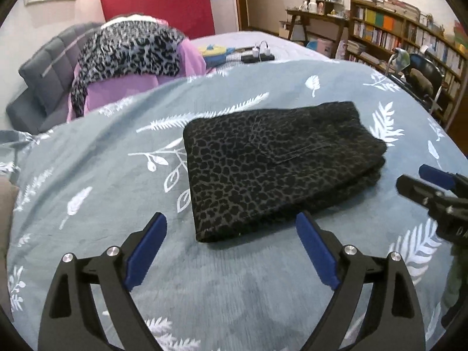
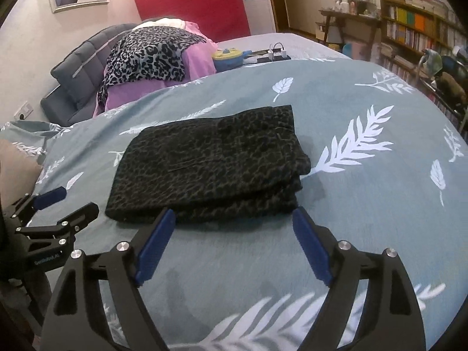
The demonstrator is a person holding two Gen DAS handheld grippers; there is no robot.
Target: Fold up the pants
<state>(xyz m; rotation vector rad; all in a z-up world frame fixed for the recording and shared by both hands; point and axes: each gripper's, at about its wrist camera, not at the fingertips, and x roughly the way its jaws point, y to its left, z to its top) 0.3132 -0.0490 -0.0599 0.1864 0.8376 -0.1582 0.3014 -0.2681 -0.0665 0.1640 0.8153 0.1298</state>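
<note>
The leopard-print pants (image 1: 280,166) lie on the bed, on the grey-blue duvet (image 1: 117,193) with its white leaf pattern, already gathered into a compact rectangular stack of several layers — the layered edges show on the stack's right side in both views. The folding itself looks finished, or very nearly so.

The left claw (image 1: 231,234) hangs just short of the stack's near edge, spread wide and holding nothing. The right claw (image 2: 234,228) is likewise released and empty, its blue pads (image 2: 156,242) just at the near edge of the pants (image 2: 210,161) without clear contact. Each claw also shows at the side of the other's view, apart from the fabric.

Judging from the tidy outline, the step in hand is the release after the last fold. What remains, if anything, is a light check — the right-hand layers sit slightly stepped, so a gentle press or a nudge to square them would suit. That calls for a low, flat approach so the pads do not drag the top layer and undo the fold.
</note>
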